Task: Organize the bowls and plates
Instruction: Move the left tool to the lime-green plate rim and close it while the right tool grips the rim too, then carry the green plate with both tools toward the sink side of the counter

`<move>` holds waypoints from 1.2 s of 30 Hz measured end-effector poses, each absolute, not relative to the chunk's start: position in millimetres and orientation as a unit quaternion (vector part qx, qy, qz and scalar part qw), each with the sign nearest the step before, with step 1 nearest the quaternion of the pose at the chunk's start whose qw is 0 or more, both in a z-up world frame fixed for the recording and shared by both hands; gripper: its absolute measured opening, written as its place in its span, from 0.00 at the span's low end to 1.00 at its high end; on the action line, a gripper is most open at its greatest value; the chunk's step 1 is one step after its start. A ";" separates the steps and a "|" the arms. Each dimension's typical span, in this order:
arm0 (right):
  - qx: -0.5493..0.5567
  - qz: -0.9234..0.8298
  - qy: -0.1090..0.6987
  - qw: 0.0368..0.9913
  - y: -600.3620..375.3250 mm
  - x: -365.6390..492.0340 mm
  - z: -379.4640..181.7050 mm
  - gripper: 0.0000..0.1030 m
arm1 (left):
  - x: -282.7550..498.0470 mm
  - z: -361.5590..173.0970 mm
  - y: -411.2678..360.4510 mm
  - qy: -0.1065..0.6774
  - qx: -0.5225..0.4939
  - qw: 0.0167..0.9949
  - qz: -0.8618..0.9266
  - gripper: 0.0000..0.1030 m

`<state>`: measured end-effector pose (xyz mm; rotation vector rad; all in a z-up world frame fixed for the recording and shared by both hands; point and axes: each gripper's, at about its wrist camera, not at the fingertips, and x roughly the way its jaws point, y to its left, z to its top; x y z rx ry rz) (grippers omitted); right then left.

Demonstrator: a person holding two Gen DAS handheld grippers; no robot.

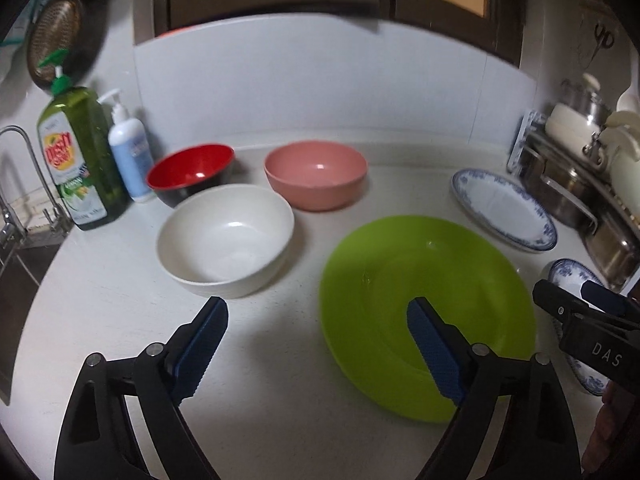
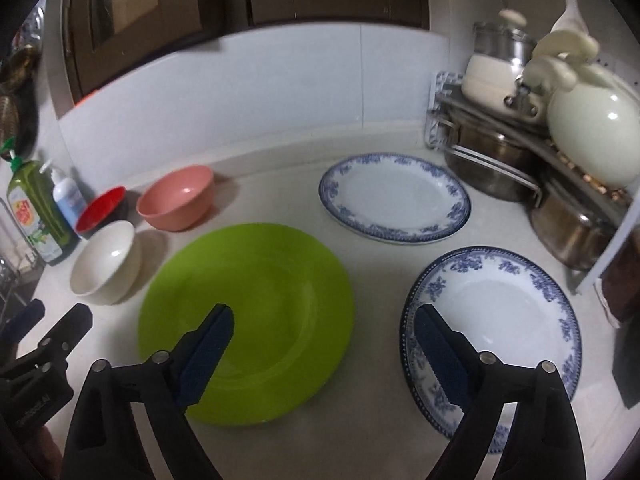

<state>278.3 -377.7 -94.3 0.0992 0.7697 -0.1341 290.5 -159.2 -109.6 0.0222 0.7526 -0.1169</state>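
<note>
Plates and bowls all loose on white countertop [image 2: 380, 280]. Left gripper [image 1: 316, 344] and right gripper [image 2: 324, 348] both released, empty. Risk: right gripper's left finger clips round lime-green plastic plate [image 2: 256, 312] at 9 o'clock of blue-rimmed white ceramic plate [image 2: 504, 312].

Glossy green plate [image 2: 256, 300]; shiny metal pots [image 2: 492, 168].

This is a home kitchen. A pale countertop [image 1: 120, 320] runs to a white tiled backsplash [image 1: 320, 92] under dark wooden cabinets [image 2: 160, 20]. At the far left, a green dish-soap bottle [image 1: 76, 156] and a white pump bottle [image 1: 130, 152] stand beside a chrome faucet [image 1: 24, 176] over a sink. At the far right, a metal rack [image 2: 520, 136] holds steel pots [image 2: 492, 168] and cream-coloured cookware [image 2: 592, 140]. Bowls and plates lie on the counter between them.
</note>
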 end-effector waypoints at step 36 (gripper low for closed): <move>0.060 -0.027 0.469 0.881 -400.1 358.4 -157.2 0.42 | 361.4 -164.4 -178.2 0.464 0.006 0.882 -0.087 0.38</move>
